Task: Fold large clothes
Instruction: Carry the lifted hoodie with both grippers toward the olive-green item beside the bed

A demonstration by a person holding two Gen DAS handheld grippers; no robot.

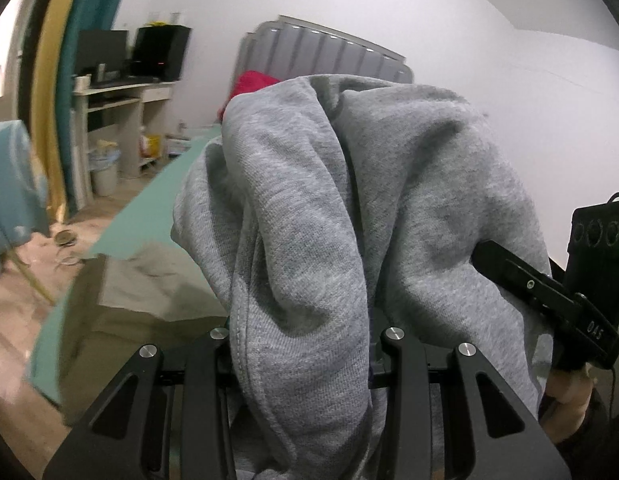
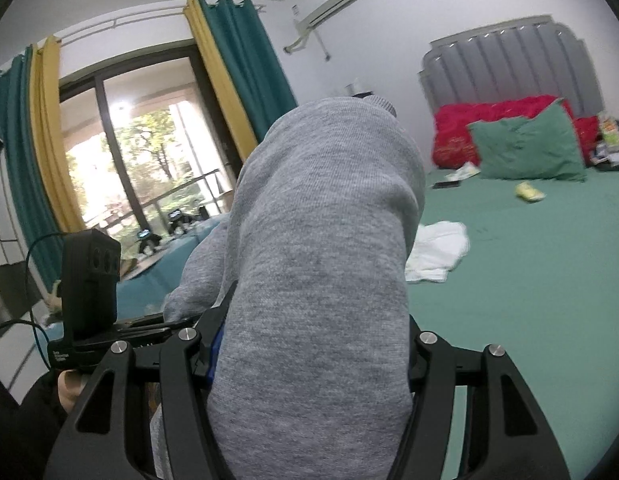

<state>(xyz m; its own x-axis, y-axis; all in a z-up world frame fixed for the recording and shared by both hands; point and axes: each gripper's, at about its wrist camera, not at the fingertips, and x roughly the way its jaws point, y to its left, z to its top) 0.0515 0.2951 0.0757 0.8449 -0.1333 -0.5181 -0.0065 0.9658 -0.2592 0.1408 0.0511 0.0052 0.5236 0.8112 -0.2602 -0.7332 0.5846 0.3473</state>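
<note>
A thick bunch of a grey sweatshirt fills the middle of the left wrist view. It stands between the fingers of my left gripper, which is shut on it, and it hides the fingertips. In the right wrist view another bunch of the same sweatshirt is clamped in my right gripper, draping over and covering its fingertips. Both bunches are lifted above the bed. The other gripper's body shows at the right edge, held by a hand.
A green-sheeted bed lies below and to the right, with a green pillow, a red blanket, a white cloth and a small yellow item. A desk with monitors and a bin stand at the left.
</note>
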